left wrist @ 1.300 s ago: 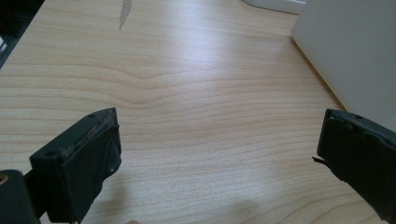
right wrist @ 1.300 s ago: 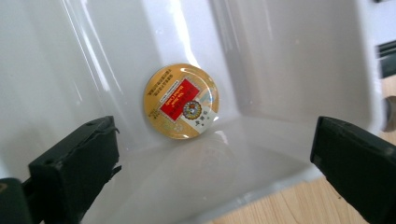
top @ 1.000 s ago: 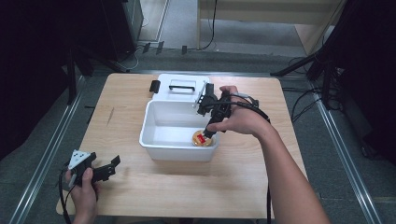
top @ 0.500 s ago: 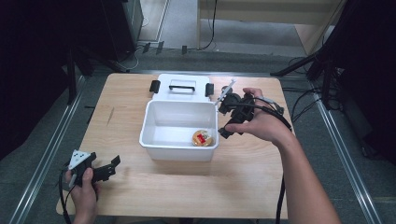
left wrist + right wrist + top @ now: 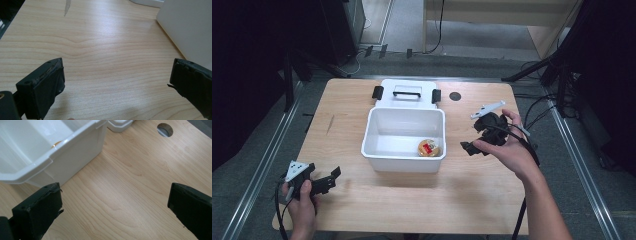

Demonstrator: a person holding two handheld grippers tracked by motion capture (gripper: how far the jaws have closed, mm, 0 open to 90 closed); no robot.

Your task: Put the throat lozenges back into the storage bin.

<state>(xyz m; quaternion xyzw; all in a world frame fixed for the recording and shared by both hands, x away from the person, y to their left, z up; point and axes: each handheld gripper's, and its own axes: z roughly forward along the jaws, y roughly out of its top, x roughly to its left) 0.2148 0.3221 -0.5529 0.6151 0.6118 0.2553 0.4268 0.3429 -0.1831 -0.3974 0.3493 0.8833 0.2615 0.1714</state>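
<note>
A small round yellow item (image 5: pixel 429 148) lies inside the white bin (image 5: pixel 384 119), toward its near right corner. The right claw (image 5: pixel 482 135), wide open and empty, hovers just right of the bin and nearer the item. The left claw (image 5: pixel 323 181), also open and empty, rests on the desk (image 5: pixel 472 190) well off the bin's near left corner.

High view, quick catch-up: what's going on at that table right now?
A person holds a hand-held gripper in each hand over a light wooden table. The right hand-held gripper sits open and empty beside the white rectangular plastic bin, which holds a small round yellow-and-red item. The left hand-held gripper rests open near the table's front-left corner. The bin's white lid lies behind it.
</note>
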